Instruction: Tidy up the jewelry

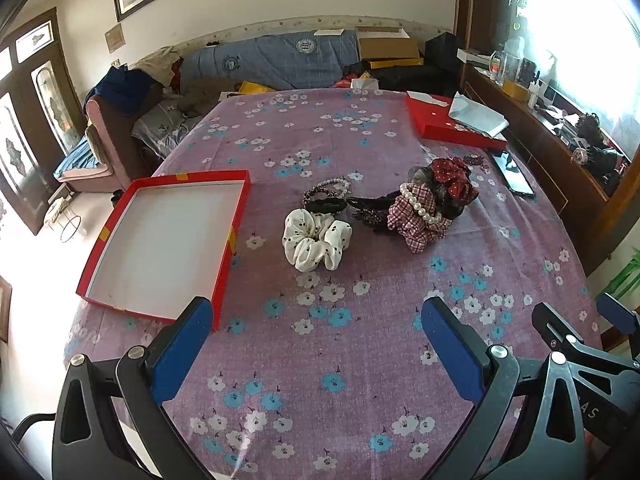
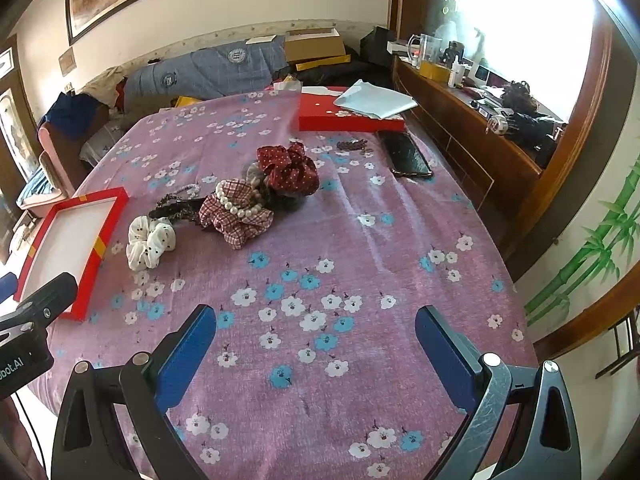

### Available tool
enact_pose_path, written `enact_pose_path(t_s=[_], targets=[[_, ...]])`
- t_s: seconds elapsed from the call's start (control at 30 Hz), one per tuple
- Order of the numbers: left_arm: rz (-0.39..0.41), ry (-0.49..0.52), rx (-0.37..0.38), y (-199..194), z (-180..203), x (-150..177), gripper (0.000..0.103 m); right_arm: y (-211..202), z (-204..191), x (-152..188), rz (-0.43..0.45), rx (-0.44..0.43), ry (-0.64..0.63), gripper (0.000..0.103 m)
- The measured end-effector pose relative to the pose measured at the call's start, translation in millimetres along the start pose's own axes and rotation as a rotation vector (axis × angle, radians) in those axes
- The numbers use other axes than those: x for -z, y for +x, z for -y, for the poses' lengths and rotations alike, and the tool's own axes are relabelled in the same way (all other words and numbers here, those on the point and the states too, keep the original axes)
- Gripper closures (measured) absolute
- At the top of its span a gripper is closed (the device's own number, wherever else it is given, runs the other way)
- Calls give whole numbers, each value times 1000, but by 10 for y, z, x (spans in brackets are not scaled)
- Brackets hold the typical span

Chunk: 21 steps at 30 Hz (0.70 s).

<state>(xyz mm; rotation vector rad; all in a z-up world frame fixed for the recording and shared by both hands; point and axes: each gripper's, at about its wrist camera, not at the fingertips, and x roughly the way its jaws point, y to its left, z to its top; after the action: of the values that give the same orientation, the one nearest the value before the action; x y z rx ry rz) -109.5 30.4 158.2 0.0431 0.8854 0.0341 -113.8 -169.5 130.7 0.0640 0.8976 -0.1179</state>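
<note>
1. Both grippers, left gripper and right gripper, hover with fingers spread wide, holding nothing, above the floral tablecloth.
2. Risk, as I judge it: the pearl bracelet lies draped on the checked scrunchie, so one pinch may drag both.
3. Count: three scrunchies visible (white dotted scrunchie, checked, red dotted scrunchie), one empty red tray just left of the pile.

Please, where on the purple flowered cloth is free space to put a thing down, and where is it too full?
Free: the near cloth between the grippers and the white dotted scrunchie, and inside the open red cardboard tray. Also free is the strip right of the checked scrunchie with pearls. Crowded: the scrunchie pile at centre, and the far corner by the closed red box and black phone.
</note>
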Motion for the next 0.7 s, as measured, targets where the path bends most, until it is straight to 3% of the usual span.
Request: enact_pose_path(t_s=[0.43,0.7], targets=[[-19,-3,-16,17,30,21,0,91,64,34,-22,-43,9,2],[-27,-32,-42,9,-23,66,0,256,169,123,-88,-76,52,2]])
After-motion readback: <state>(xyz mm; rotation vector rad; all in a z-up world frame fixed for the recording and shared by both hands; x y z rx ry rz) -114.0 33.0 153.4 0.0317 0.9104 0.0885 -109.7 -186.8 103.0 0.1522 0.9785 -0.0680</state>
